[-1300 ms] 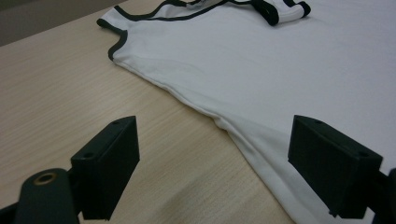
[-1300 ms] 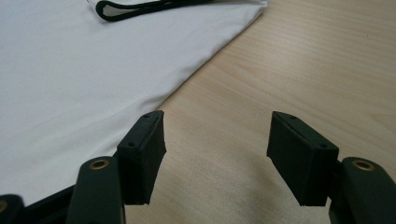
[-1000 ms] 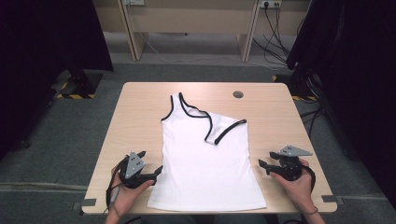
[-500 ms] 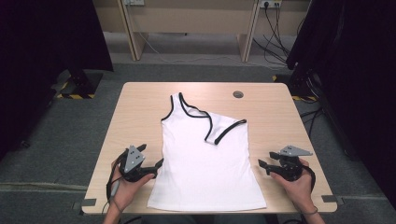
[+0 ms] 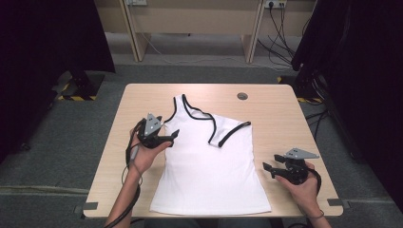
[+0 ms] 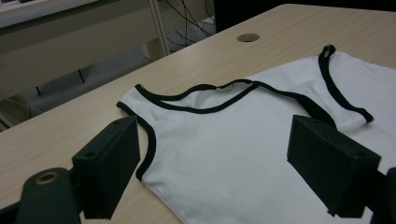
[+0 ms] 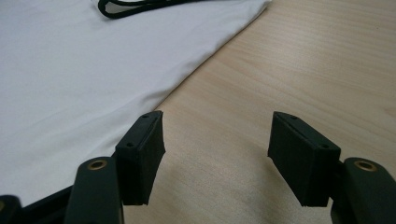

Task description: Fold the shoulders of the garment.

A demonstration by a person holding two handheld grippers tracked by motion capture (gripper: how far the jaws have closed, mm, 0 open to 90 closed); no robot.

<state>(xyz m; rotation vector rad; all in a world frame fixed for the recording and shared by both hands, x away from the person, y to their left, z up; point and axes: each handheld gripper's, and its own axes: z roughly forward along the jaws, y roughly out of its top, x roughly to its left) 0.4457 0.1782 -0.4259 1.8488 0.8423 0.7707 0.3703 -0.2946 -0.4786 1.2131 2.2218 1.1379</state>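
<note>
A white tank top (image 5: 209, 166) with black trim lies flat on the wooden table (image 5: 280, 118), hem toward me. Its right shoulder strap (image 5: 228, 135) is folded down across the chest. My left gripper (image 5: 172, 137) hovers open at the top's left edge, near the left armhole; in the left gripper view the neckline (image 6: 205, 100) lies ahead between the open jaws of the left gripper (image 6: 215, 163). My right gripper (image 5: 267, 170) rests open near the table's front right, just beside the top's right side edge (image 7: 187, 88), nothing between the jaws of the right gripper (image 7: 217, 154).
A round cable hole (image 5: 242, 96) sits at the table's far edge. Beyond stand desk legs and cables (image 5: 280, 19) on grey carpet. Dark curtains (image 5: 47, 42) flank both sides. Bare table lies left and right of the top.
My left gripper has moved forward along the top's left edge, from the front corner to beside the armhole. The right gripper has stayed put.
</note>
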